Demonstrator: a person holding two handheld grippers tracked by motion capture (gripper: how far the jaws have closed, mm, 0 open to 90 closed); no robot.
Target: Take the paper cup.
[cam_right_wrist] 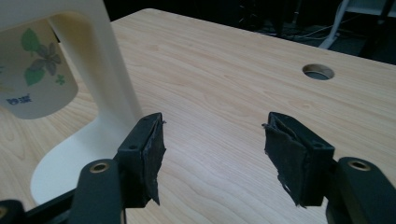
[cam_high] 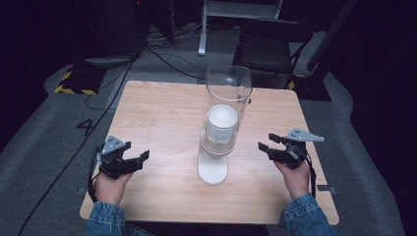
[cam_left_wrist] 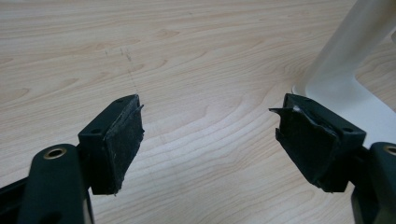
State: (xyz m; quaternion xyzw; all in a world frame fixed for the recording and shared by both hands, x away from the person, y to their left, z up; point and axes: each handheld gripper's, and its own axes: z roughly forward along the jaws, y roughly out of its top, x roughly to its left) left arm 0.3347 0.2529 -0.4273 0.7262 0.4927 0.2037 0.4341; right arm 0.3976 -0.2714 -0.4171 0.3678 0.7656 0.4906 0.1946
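Toppling looks the main risk: the tall clear-tube cup dispenser on a white stand [cam_high: 222, 123] stands mid-table between the left gripper [cam_high: 132, 158] and right gripper [cam_high: 271, 147], both spread wide and empty, so a sideways knock could tip it.

The wooden table [cam_high: 162, 113] is light, with rounded corners, and stands on a grey floor [cam_high: 44, 123]. A round cable hole [cam_right_wrist: 318, 72] is cut in the tabletop toward 1 o'clock. Beyond the far edge, at 1 o'clock, stands a dark chair [cam_high: 268, 46]. At 12 o'clock is a white frame [cam_high: 236, 10] with a white leg. Black cables [cam_high: 162, 54] lie on the floor at 11 o'clock. A black-and-yellow striped mark [cam_high: 69, 81] is at 10 o'clock, and a painted number 4 [cam_high: 86, 125] is left of the table.
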